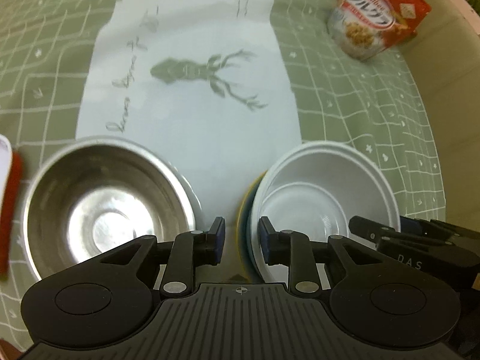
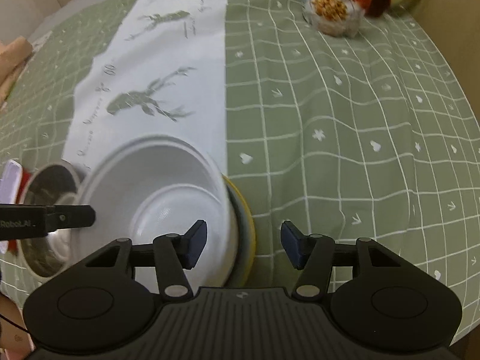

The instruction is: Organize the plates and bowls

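A white bowl [image 1: 324, 189] sits nested on a stack with a teal and a yellow rim [image 1: 244, 198] showing at its left. A steel bowl [image 1: 105, 204] rests on a white plate [image 1: 192, 186] to the left. My left gripper [image 1: 241, 240] is open and empty over the gap between the two, its right finger at the white bowl's rim. In the right wrist view my right gripper [image 2: 243, 244] is open and empty, straddling the right edge of the white bowl [image 2: 156, 192] and the yellow rim [image 2: 244, 207]. The steel bowl [image 2: 48, 210] lies left.
A green checked tablecloth [image 2: 345, 138] with a white deer runner [image 1: 192, 120] covers the table. A red cereal bag [image 1: 372, 15] stands at the far right. A red and white object [image 1: 9, 204] lies at the left edge. The table edge curves on the right.
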A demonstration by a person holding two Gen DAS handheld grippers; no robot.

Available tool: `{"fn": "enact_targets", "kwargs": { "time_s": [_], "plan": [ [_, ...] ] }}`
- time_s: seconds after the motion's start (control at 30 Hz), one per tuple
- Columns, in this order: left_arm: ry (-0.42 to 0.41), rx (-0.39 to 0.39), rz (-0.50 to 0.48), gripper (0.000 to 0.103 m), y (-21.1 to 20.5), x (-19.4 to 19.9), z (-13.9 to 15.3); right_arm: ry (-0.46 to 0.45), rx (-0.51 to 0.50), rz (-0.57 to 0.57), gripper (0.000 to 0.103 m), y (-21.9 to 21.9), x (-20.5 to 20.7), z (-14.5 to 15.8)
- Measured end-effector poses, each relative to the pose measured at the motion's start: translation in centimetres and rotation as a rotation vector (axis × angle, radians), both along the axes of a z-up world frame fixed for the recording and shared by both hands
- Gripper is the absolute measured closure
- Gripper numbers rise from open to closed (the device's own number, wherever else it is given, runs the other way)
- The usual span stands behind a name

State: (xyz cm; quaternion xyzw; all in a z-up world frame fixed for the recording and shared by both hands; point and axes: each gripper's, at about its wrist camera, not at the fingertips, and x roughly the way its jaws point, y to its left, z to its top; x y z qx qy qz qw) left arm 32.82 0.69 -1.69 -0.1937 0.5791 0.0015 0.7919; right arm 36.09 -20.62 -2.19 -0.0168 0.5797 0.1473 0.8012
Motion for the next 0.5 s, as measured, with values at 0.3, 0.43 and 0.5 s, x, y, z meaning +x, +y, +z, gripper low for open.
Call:
{"fn": "enact_targets", "kwargs": {
  "time_s": [0.3, 0.43, 0.5],
  "plan": [
    [0.02, -0.025, -0.021, 0.069, -1.2, 0.4, -0.9, 0.04, -0.03, -0.044, 0.047, -1.0, 0.7, -2.4],
    [0.039, -0.008, -0.028, 0.069, -1.0, 0.6, -1.4, 0.083, 0.02, -0.05, 0.047, -0.8, 0.8, -2.9],
    [0.045, -0.008, -0.03, 0.069, -0.9, 0.6, -1.7, 0.127, 0.072, -0.061, 0.047, -0.9, 0.9, -3.4]
  ]
}}
